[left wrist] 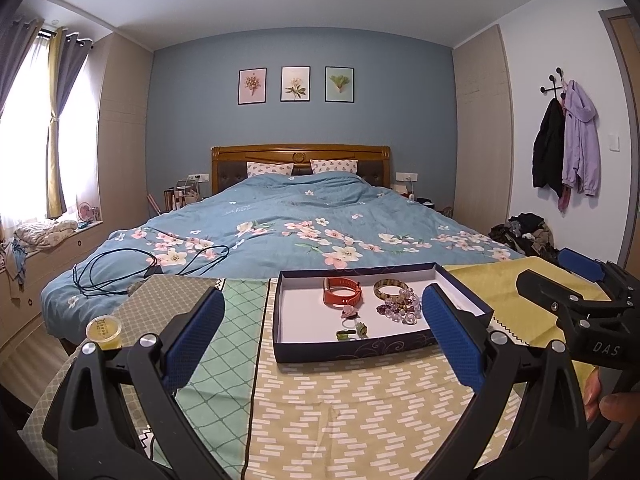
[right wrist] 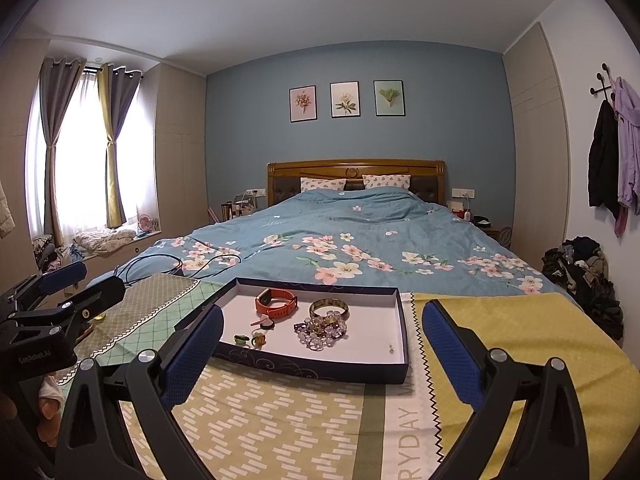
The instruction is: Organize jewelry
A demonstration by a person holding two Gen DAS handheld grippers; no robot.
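Hovering above a cloth-covered table (right wrist: 280, 412), two hand-held grippers face a shallow box of jewelry at the foot of a bed. Nearest the lens, the left gripper (left wrist: 320, 336) has its blue-padded fingers (left wrist: 200, 340) spread wide and grips nothing; the right gripper (right wrist: 320, 354) is likewise spread wide and empty, its blue pads (right wrist: 448, 352) reaching toward the box's near corners. A person's fingertips (left wrist: 600, 396) show at the right edge of the left view, around the other tool's handle.

Just past the fingers sits the dark blue box (right wrist: 312, 364), white inside, on patterned yellow and green cloths. Inside it, small rings (right wrist: 252, 338) lie toward the near left, a heap of clear and purple beads (right wrist: 320, 330) rests at the centre, and a tiny pale item (right wrist: 391, 347) lies alone toward the near right corner. Farther back in the box, an orange watch band (right wrist: 276, 305) lies on the left, and a brown-gold bangle (right wrist: 329, 308) lies to the right of it, touching the far edge of the beads.

On the table's left part stands a small yellow cup (left wrist: 104, 330), well apart from the box. Beyond the table stretches the bed (right wrist: 360, 240) under a blue flowered quilt, with black cables (left wrist: 140, 264) looped on its near left corner. Farthest off, three framed flower prints (right wrist: 346, 100) hang on the blue wall above a wooden headboard (right wrist: 356, 170), curtains (right wrist: 80, 152) frame a bright window at left, and coats (right wrist: 612, 152) hang from hooks at right.
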